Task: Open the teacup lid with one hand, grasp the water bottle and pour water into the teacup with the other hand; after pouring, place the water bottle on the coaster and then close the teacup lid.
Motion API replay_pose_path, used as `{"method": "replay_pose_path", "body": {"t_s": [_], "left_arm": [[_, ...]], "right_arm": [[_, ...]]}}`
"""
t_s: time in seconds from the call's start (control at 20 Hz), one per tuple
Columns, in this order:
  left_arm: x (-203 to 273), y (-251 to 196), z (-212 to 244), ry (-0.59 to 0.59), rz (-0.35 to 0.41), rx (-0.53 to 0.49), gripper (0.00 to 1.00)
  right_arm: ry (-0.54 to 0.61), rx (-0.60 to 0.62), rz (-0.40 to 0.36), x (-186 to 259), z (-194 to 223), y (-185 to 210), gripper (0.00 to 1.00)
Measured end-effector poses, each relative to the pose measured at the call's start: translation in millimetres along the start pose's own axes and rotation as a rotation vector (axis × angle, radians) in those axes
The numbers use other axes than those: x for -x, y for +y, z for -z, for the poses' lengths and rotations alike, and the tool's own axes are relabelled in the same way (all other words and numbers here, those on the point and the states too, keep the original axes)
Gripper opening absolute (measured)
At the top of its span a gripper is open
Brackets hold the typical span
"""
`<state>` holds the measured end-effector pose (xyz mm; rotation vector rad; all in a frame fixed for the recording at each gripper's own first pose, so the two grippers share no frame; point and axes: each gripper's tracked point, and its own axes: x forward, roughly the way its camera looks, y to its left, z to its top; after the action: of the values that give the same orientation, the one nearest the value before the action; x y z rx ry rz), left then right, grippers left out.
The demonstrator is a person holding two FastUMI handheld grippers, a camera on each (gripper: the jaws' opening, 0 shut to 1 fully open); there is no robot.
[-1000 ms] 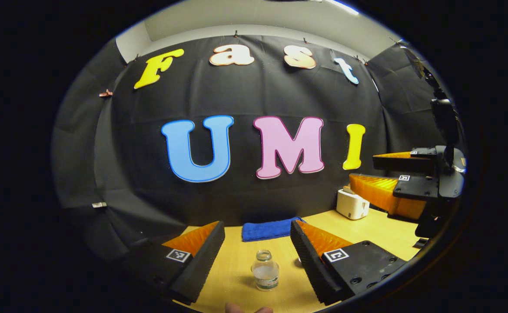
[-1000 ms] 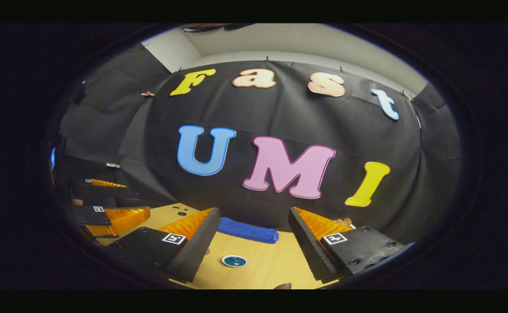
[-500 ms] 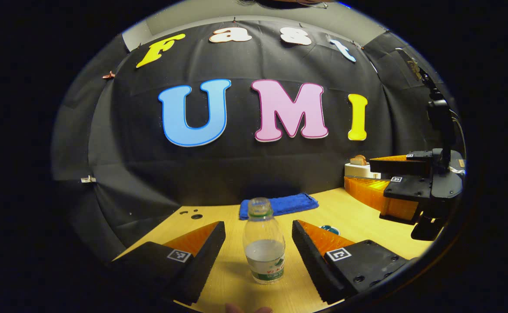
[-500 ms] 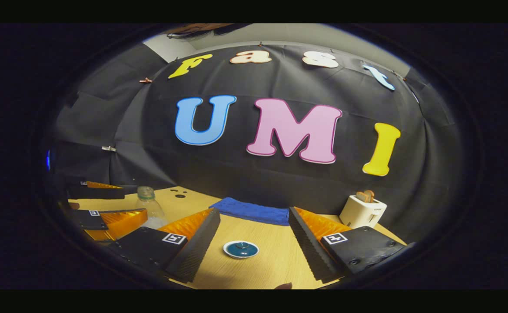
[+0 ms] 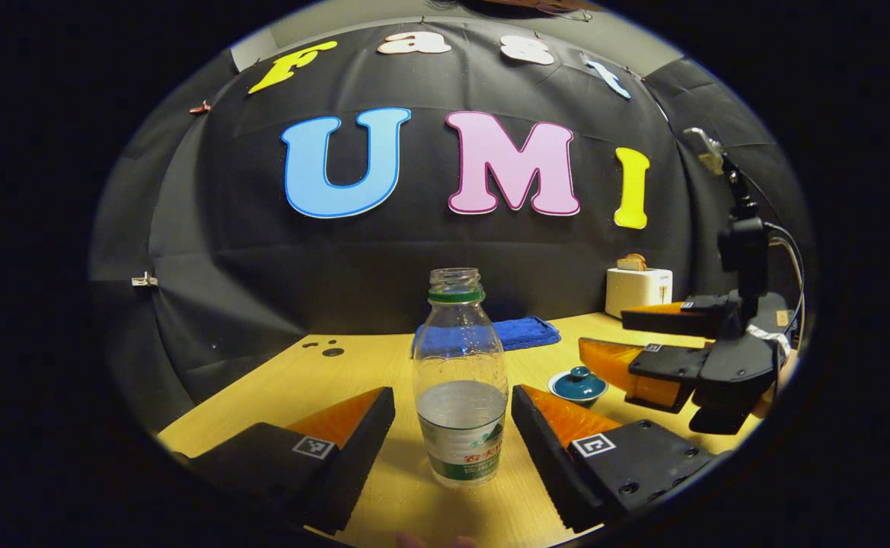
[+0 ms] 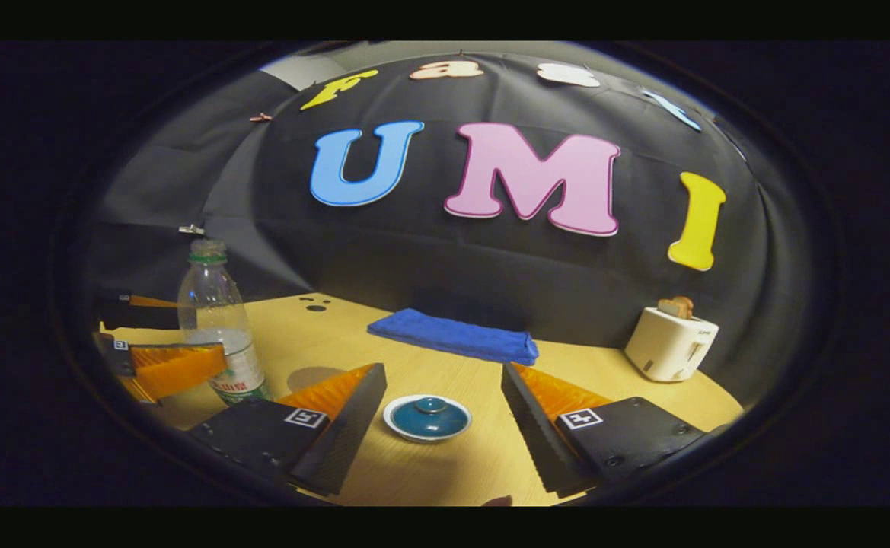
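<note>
Low over table (image 5: 277,380): left tongs (image 5: 452,426) gape astride water bottle (image 5: 460,396); right tongs (image 6: 437,415) gape astride teacup lid (image 6: 427,417).

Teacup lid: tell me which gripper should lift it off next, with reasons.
Right. The right gripper is open with the teacup lid centred between its fingers, lid still on the cup. The left gripper is open around the water bottle, which stands upright, so it suits pouring instead.
</note>
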<state>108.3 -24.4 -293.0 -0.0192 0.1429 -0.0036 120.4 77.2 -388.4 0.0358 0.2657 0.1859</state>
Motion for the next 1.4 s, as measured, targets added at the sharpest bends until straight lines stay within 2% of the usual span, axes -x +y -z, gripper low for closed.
{"method": "replay_pose_path", "body": {"t_s": [0.15,0.2,0.3,0.45,0.55,0.6,0.65,0.75,0.85,0.9,0.95,1.0,1.05,1.1,1.2,1.25,1.4], "left_arm": [[-2,-2,1,0.000,-0.004,-0.001,0.97],[-3,-2,3,0.001,-0.006,-0.001,0.97],[-4,-2,4,0.004,-0.008,0.006,0.97],[-5,-3,3,0.000,-0.005,0.000,0.97],[-6,-3,3,-0.001,-0.004,-0.002,0.97],[-6,-3,5,0.001,-0.005,0.001,0.97],[-6,-3,5,0.003,-0.004,0.005,0.97],[-7,-4,5,0.006,-0.006,0.012,0.97],[-9,-4,6,0.007,-0.007,0.016,0.97],[-9,-4,7,0.008,-0.007,0.014,0.97],[-10,-4,6,0.007,-0.008,0.012,0.97],[-11,-5,7,0.007,-0.007,0.011,0.97],[-12,-6,7,0.006,-0.005,0.010,0.97],[-13,-6,8,0.007,-0.003,0.008,0.97],[-15,-9,11,0.015,0.000,0.006,0.97],[-16,-9,11,0.020,0.000,0.006,0.97],[-19,-9,16,0.029,-0.006,0.009,0.97]], "right_arm": [[0.061,-0.025,-0.005,-13,22,0,0.87],[0.074,-0.029,-0.005,-15,27,-1,0.80],[0.095,-0.041,-0.015,-19,34,3,0.76],[0.126,-0.040,-0.039,-24,44,11,0.76],[0.136,-0.037,-0.041,-27,47,10,0.69],[0.137,-0.044,-0.042,-29,47,10,0.56],[0.136,-0.048,-0.044,-29,46,10,0.52],[0.139,-0.047,-0.060,-31,47,14,0.53],[0.135,-0.042,-0.065,-33,45,14,0.47],[0.136,-0.050,-0.073,-34,45,14,0.29],[0.136,-0.060,-0.080,-35,45,14,0.34],[0.136,-0.071,-0.083,-36,44,13,0.27],[0.135,-0.075,-0.080,-36,45,12,0.30],[0.132,-0.068,-0.076,-35,44,10,0.23],[0.115,-0.061,-0.078,-33,38,11,0.23],[0.097,-0.061,-0.081,-33,32,10,0.28],[0.074,-0.058,-0.078,-32,22,6,0.28]]}}
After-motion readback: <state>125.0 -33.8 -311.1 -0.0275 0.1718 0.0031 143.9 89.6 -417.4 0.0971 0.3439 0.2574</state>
